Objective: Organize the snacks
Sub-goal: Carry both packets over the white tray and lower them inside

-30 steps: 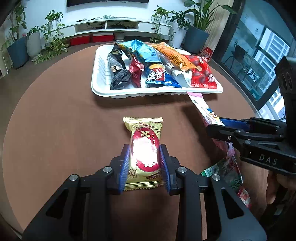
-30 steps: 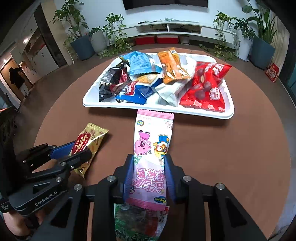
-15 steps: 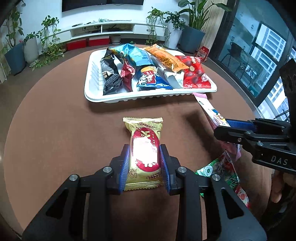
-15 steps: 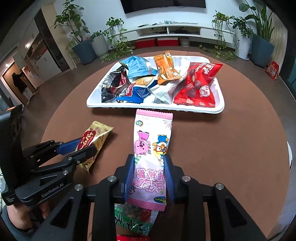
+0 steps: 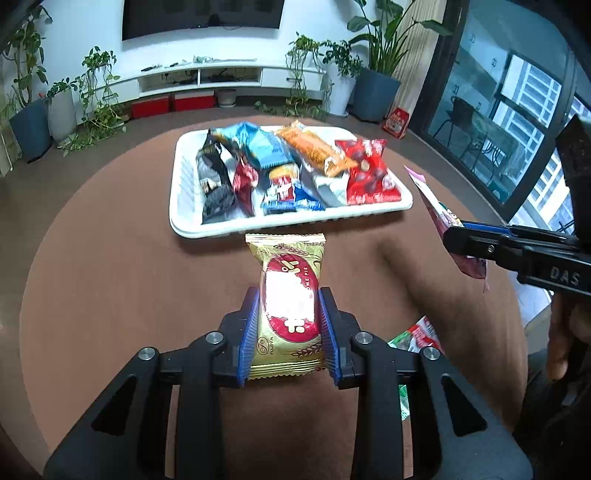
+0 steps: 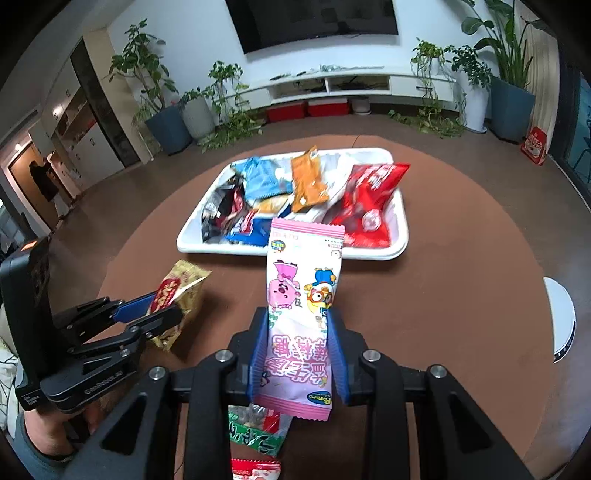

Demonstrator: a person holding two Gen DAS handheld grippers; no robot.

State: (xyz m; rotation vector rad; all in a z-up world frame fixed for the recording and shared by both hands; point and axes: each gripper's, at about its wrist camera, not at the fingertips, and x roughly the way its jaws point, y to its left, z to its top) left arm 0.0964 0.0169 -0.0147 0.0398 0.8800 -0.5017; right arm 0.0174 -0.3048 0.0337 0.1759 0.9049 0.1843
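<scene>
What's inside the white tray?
The tray holds a pile of snack packets: a red bag, an orange one, a blue one, a black one. Whatever lies beneath them is covered.

A home living room: wall television (image 6: 317,18), low media shelf (image 6: 332,86), potted plants (image 5: 376,62)

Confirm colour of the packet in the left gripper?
Gold wrapper with a red oval panel, clamped in the left gripper; clearest in the left wrist view.

A dark TV (image 6: 314,20) hangs on the white wall above a low white console (image 6: 347,86), flanked by potted plants (image 5: 373,70).
</scene>
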